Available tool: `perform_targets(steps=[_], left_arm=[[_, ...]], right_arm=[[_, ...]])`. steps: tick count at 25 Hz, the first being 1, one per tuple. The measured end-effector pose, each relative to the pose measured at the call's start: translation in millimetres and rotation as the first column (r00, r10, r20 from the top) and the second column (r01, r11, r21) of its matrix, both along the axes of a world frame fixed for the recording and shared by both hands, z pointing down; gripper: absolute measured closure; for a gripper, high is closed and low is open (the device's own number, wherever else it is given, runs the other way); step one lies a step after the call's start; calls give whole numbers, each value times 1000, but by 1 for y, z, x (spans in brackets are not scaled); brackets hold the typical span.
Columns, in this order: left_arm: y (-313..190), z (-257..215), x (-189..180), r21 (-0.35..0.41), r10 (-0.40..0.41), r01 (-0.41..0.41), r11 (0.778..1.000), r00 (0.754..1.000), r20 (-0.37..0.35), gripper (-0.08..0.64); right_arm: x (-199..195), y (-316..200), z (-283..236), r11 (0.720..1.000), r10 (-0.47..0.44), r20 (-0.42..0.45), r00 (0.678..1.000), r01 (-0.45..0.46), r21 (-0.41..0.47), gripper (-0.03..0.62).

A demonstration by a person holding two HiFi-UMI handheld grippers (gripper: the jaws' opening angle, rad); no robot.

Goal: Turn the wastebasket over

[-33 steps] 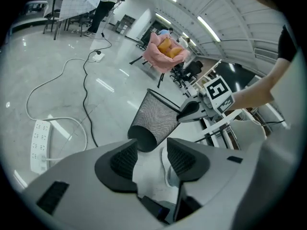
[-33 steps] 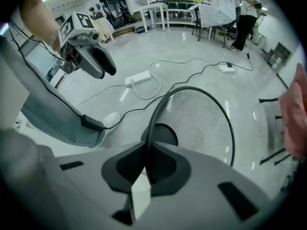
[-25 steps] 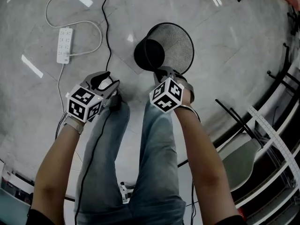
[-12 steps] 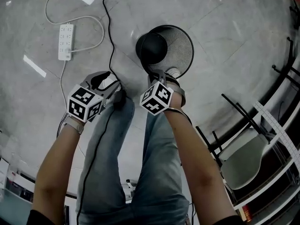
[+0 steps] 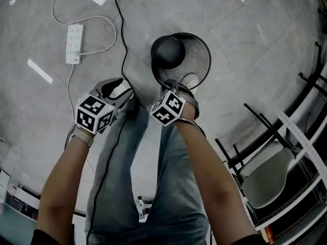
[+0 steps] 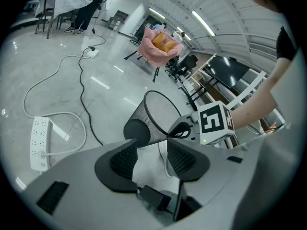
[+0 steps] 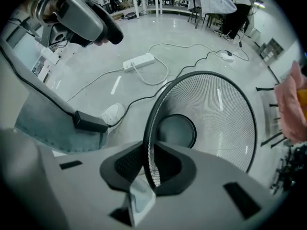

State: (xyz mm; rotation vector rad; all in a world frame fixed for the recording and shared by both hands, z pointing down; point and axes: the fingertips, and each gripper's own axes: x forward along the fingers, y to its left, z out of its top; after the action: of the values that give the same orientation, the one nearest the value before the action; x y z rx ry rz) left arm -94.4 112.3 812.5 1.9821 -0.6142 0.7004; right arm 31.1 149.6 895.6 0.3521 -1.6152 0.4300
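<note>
The wastebasket [image 5: 196,55] is black wire mesh with a solid round base. It hangs tilted over the grey floor, mouth towards me. My right gripper [image 5: 171,84] points down at its near rim. In the right gripper view the rim wire of the wastebasket [image 7: 216,104] runs between the pads of my right gripper [image 7: 149,164]; the jaws have just eased open slightly and still pinch it. My left gripper [image 5: 120,89] hovers to the left, apart from the basket. The left gripper view shows my left gripper [image 6: 148,156] open and empty, with the wastebasket [image 6: 144,123] beyond it.
A white power strip [image 5: 74,44] with a looping cord lies on the floor at the left. A black cable [image 5: 123,45] runs past the basket. My legs and a white shoe [image 5: 190,80] are just below the basket. A chair [image 5: 265,175] and black frames stand at the right.
The right gripper has moved left and down with the basket rim. The basket has swung so its base now shows more squarely inside the rim. The left gripper has barely moved.
</note>
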Motion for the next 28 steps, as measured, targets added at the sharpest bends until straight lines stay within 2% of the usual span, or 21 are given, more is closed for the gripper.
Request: perform_targets(steps=[8,13,16,17,18,20,22,24,26,28], left_arm=[[5,-6,3,4,-16,16,1000,1000,7,364],[5,-16,9,1,-20,20,1000,1000,22,360],[-1,-42,20,19,-17,17,1000,1000,6,362],[-4,-55,25,27,-18,18,999,1000,-1,362],[-8,-69,31,34,-22,22,999,1000,-12,362],[-21,-102,45,52,-30,32,998,999,-44,366],[-38,-138,62,78,-37,45,996,995,-90,391],[-58,-177,79,109,-46,61,992,990,-136,413],[-75,-221,93,144,-55,81,986,983,-176,457],[-84,-267,103,177,-69,109,978,973,-220,505]], right_arm=[[2,-3,-6,998,53,61,997,-52,-19,416],[9,-16,-30,997,67,147,987,-60,-48,400],[14,-31,-70,990,143,243,959,-135,-50,402],[17,-38,-88,982,187,287,939,-180,-53,410],[21,-45,-108,971,237,335,912,-232,-55,443],[31,-64,-148,937,334,432,838,-343,-58,500],[45,-88,-191,888,423,524,739,-455,-75,552],[60,-112,-235,829,494,602,627,-548,-110,578],[72,-128,-279,791,517,657,548,-600,-122,581],[80,-132,-323,773,507,699,504,-625,-110,581]])
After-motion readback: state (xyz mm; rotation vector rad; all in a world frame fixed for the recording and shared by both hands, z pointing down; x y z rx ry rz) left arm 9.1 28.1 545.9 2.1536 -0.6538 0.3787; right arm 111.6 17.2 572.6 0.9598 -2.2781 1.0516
